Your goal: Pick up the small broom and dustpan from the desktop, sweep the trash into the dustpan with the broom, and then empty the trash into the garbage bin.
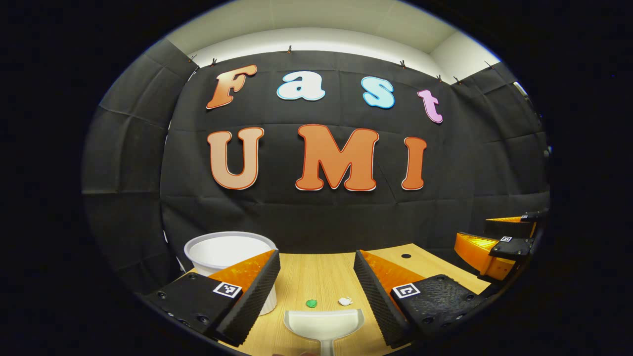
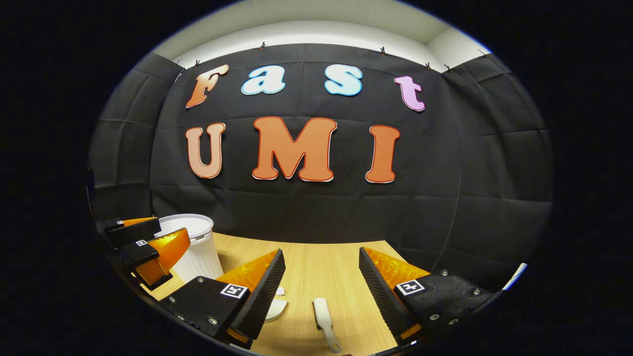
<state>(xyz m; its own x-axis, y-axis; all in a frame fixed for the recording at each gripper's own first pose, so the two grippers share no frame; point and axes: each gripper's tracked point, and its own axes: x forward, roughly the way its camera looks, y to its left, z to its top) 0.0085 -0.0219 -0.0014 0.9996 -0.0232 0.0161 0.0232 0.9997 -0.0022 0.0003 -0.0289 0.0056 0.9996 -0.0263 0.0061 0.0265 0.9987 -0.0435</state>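
Observation:
A white dustpan lies on the wooden desktop, low between the fingers of my left gripper, which is open and above it. Just beyond the pan lie a green scrap and a white scrap. In the right gripper view a small white broom lies flat on the desktop, under my open right gripper. An edge of the dustpan and a white scrap peek out beside that gripper's left finger. Neither gripper holds anything.
A white round garbage bin stands at the table's back left, also seen as the bin behind the left gripper. The right gripper hovers at the far right. A small dark hole marks the tabletop.

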